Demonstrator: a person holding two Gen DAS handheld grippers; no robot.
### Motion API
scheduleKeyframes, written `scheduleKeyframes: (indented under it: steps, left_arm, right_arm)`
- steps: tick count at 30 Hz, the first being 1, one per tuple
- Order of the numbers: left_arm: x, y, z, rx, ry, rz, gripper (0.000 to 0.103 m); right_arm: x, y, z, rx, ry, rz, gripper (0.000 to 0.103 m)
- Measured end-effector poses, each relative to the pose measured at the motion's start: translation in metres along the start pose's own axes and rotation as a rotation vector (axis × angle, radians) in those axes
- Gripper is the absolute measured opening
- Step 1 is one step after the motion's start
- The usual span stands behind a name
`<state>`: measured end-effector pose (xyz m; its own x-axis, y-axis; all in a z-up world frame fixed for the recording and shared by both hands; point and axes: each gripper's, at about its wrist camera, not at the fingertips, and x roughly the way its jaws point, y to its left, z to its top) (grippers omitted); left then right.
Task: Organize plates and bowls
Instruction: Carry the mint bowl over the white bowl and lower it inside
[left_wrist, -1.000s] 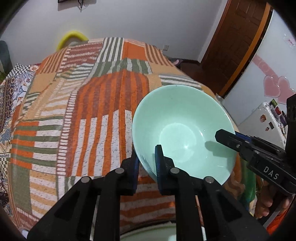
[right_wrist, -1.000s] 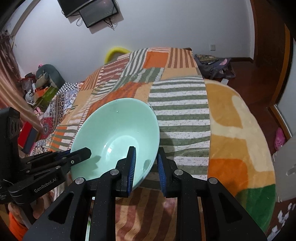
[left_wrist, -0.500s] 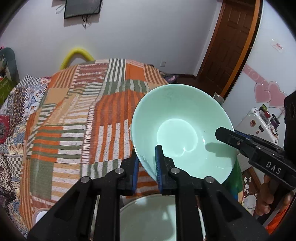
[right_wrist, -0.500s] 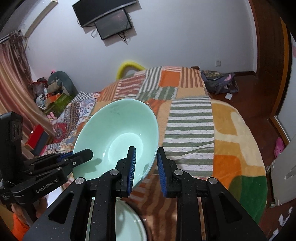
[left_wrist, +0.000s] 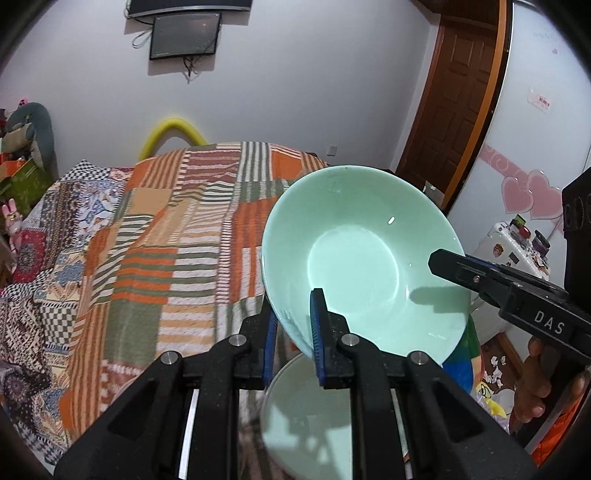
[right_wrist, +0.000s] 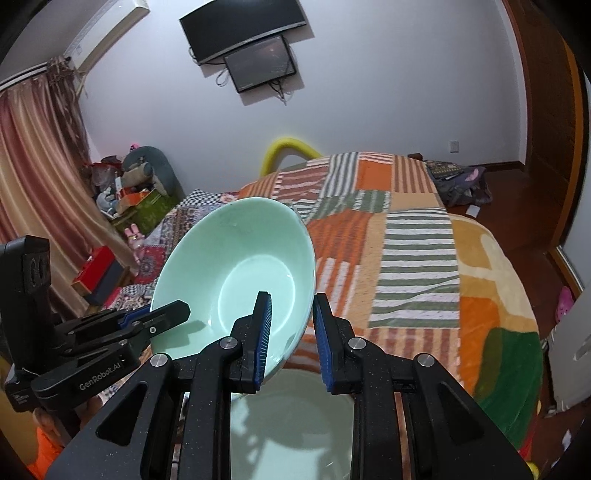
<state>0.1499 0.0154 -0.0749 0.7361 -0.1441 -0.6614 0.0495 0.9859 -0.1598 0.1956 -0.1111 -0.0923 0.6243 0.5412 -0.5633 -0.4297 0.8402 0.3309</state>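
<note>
Bowl: we held the pale green bowl (left_wrist: 354, 258) in the air above the patchwork blanket (left_wrist: 166, 251), tilted with its inside toward both cameras.
Bowl position: it hung directly over a second pale green dish (left_wrist: 306, 417), whose rim showed below it in both wrist views; the two were apart.
Left gripper: our left gripper (left_wrist: 293, 332) was nearly closed, its blue pads pinching the near rim of the bowl, one pad inside and one outside.
Right gripper: our right gripper (right_wrist: 291, 328) was likewise nearly closed, pinching the opposite rim, with one pad inside the bowl and the other outside.
Cross view: each gripper appeared in the other's camera, clamped on the rim at the side, with a hand (left_wrist: 535, 387) on its grip.
Change, bowl: compared with one second before, we had raised the bowl; the wall screen (left_wrist: 183, 35) and more of the room had come into view.
Change, lower dish: it showed only as a sliver at the bottom edge before and was now largely exposed.
Change, grip: both pinches were unchanged.
</note>
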Motion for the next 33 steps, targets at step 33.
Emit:
scheduleKeyframes:
  steps: [33]
  left_arm:
    - [-0.056,0.119,-0.103,-0.226,0.065,0.144,0.016]
  right_arm:
    - [0.062,0.117,-0.068,-0.124,0.179,0.125,0.022]
